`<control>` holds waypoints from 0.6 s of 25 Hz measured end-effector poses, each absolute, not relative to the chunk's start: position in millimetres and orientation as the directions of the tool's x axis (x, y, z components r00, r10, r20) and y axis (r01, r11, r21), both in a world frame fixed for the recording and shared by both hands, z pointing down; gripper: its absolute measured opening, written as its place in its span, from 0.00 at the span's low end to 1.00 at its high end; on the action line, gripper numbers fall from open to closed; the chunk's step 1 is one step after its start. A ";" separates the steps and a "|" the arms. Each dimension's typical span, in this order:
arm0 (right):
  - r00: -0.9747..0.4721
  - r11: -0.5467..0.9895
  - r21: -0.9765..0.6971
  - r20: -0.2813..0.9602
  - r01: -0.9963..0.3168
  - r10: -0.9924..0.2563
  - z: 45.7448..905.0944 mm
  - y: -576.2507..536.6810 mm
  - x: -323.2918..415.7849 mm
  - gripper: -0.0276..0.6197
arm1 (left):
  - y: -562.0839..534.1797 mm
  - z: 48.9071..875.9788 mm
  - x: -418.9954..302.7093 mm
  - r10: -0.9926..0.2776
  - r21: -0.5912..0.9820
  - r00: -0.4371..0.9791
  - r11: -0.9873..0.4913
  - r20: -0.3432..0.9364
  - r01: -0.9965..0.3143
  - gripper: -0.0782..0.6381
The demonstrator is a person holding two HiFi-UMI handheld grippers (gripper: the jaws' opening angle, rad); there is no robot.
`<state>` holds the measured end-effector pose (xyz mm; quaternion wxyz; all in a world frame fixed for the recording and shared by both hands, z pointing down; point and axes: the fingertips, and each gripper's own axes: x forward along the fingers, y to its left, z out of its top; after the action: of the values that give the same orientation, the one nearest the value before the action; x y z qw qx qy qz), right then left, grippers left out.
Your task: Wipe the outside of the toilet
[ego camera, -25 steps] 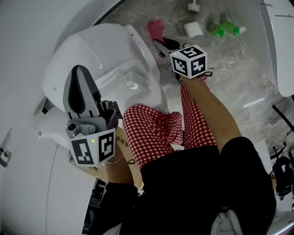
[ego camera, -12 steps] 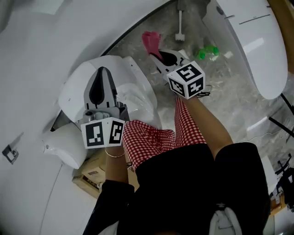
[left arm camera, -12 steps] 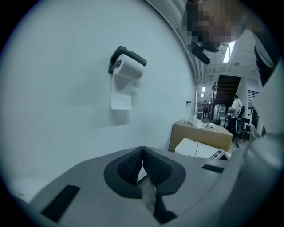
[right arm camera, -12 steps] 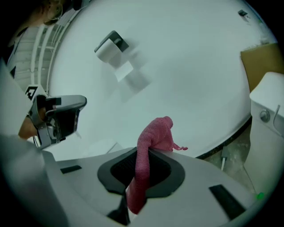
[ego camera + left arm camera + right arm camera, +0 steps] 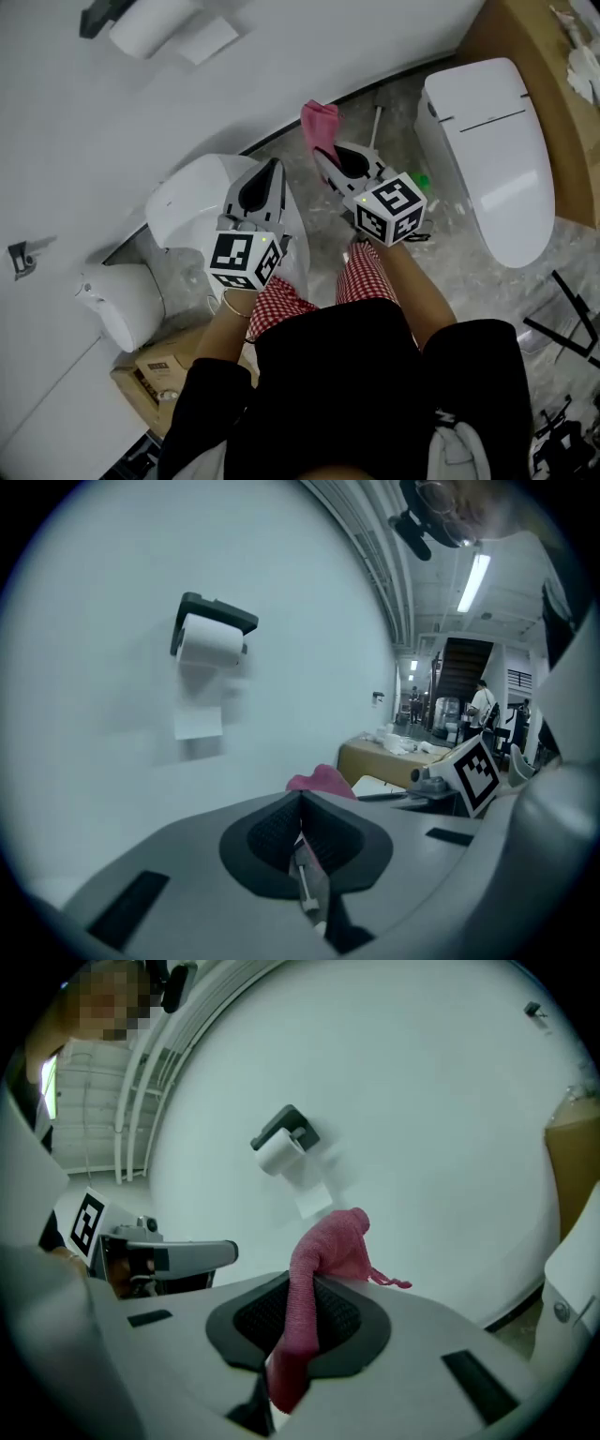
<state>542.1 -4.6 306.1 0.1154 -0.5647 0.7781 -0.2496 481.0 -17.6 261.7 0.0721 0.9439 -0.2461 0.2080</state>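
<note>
A white wall (image 5: 84, 122) curves close behind everything, with a paper roll (image 5: 211, 639) in its black holder hanging on it. On the stone floor (image 5: 469, 281) a second toilet (image 5: 487, 150) stands off to the right, well apart. A green bottle (image 5: 422, 180) lies between the two toilets, and a box (image 5: 155, 370) sits at the lower left.

The right gripper (image 5: 300, 1307) has its jaws clamped on a pink cloth (image 5: 328, 1251), which runs up between the pads and flops over the tips. The left gripper (image 5: 300, 808) has its jaws pressed together with nothing between them.

From above, the toilet (image 5: 192, 202) sits low against the wall, partly hidden under the left gripper (image 5: 269, 176). The cloth (image 5: 321, 122) hangs clear of the toilet, up and to its right, beyond the tips of the right gripper (image 5: 321, 152).
</note>
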 end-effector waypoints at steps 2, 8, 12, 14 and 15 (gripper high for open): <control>-0.375 0.290 -0.510 0.069 -0.810 -0.924 278.7 2.1 538.0 0.13 | -10.5 243.4 482.2 -0.455 0.022 0.790 -0.861 0.411 -0.508 0.12; -0.527 0.444 -0.503 0.025 -0.741 -0.850 221.4 13.4 502.7 0.13 | 3.2 191.2 444.5 -0.554 0.035 0.747 -0.795 0.368 -0.606 0.12; -0.612 0.532 -0.493 0.001 -0.688 -0.791 199.4 14.1 480.0 0.13 | 13.2 180.0 416.8 -0.614 0.016 0.698 -0.746 0.368 -0.665 0.12; -0.639 0.567 -0.473 -0.009 -0.675 -0.769 188.9 14.8 468.7 0.13 | 17.5 173.7 404.1 -0.646 0.010 0.674 -0.719 0.357 -0.695 0.12; -0.652 0.582 -0.467 -0.015 -0.666 -0.758 182.2 15.5 460.4 0.13 | 19.1 167.6 395.1 -0.661 0.010 0.665 -0.707 0.348 -0.708 0.12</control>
<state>460.4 15.5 182.2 0.1071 -0.4030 0.8829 -0.2156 395.1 19.1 167.6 0.0723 0.9095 -0.3762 0.1616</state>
